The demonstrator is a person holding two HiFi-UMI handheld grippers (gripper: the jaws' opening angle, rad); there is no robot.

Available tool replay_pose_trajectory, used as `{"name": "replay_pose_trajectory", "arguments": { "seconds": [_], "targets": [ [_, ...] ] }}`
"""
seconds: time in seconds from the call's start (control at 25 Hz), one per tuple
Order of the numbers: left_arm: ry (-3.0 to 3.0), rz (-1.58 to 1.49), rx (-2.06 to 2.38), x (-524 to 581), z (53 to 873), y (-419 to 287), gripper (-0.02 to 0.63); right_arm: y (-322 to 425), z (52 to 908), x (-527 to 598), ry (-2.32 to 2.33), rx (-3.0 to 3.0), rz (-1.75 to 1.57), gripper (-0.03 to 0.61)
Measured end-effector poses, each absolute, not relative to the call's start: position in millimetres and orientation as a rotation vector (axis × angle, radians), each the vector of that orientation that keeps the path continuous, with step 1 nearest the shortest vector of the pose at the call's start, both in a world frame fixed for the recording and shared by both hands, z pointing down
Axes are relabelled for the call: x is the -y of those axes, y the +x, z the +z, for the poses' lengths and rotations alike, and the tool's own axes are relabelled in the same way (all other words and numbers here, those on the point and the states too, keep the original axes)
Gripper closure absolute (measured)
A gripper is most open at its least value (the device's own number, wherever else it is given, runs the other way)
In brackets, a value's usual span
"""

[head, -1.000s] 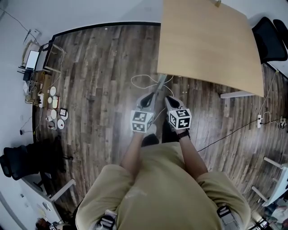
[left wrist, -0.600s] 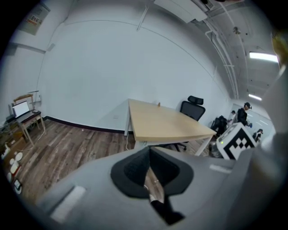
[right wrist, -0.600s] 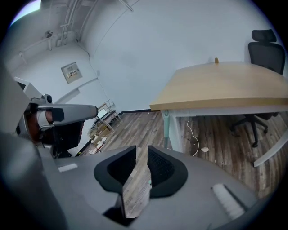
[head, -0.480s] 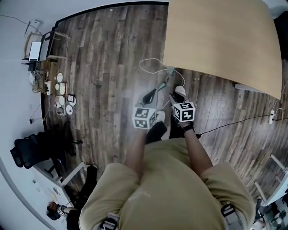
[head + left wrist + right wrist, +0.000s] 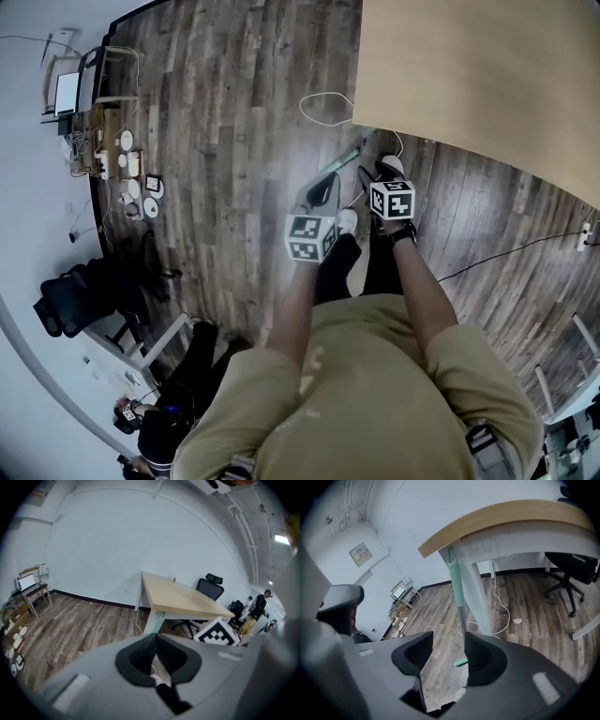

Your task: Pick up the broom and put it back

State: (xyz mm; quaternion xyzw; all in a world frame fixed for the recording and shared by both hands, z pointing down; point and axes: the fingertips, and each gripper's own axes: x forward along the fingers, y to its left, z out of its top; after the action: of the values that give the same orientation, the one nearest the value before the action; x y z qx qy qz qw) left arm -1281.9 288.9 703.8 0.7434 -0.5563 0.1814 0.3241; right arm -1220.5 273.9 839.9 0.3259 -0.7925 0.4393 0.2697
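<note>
The broom (image 5: 456, 581), a grey pole with a teal grip, stands leaning against the white table leg (image 5: 480, 597), its top under the table's edge. My right gripper (image 5: 449, 638) is open, and its jaws have just been opening. The pole runs close by the inner side of its right pad with clear space on the other side. A short teal piece (image 5: 461, 662) shows low between the jaws. In the head view the broom (image 5: 343, 159) slants toward the table, with my right gripper (image 5: 367, 178) beside it. My left gripper (image 5: 156, 638) is shut with nothing visible between its pads; it hangs left of the broom (image 5: 322, 190).
The wooden table (image 5: 469, 75) fills the upper right. A white cable (image 5: 323, 103) loops on the floor by its leg. A black office chair (image 5: 572, 569) stands beyond the table. A low shelf with small items (image 5: 108, 141) lines the left wall. Another person (image 5: 169, 412) crouches at lower left.
Both grippers have sunk toward the floor beside the table leg. The right jaws, closed on the broom's pole a second ago, now stand apart from it.
</note>
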Motion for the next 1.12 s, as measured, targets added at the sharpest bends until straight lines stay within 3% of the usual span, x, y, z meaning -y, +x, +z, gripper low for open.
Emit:
{"name": "replay_pose_trajectory", "arguments": {
  "seconds": [0.28, 0.56, 0.72, 1.12],
  "targets": [
    [1.873, 0.474, 1.484, -277.7, 735.5, -1296.6, 0.612, -1240.5, 885.6, -226.0, 0.881, 2.115, 1.169, 0.314],
    [1.873, 0.473, 1.485, -278.3, 742.8, -1290.5, 0.612, -1259.0, 901.1, -194.2, 0.925, 2.192, 1.166, 0.380],
    [1.864, 0.470, 1.493, -287.5, 742.1, -1289.2, 0.612, -1257.9, 899.9, -191.3, 0.922, 2.202, 1.138, 0.480],
    [1.814, 0.403, 1.588, -321.0, 708.8, -1324.5, 0.612, -1263.8, 872.5, -276.1, 0.795, 2.169, 0.979, 0.485]
  ]
}}
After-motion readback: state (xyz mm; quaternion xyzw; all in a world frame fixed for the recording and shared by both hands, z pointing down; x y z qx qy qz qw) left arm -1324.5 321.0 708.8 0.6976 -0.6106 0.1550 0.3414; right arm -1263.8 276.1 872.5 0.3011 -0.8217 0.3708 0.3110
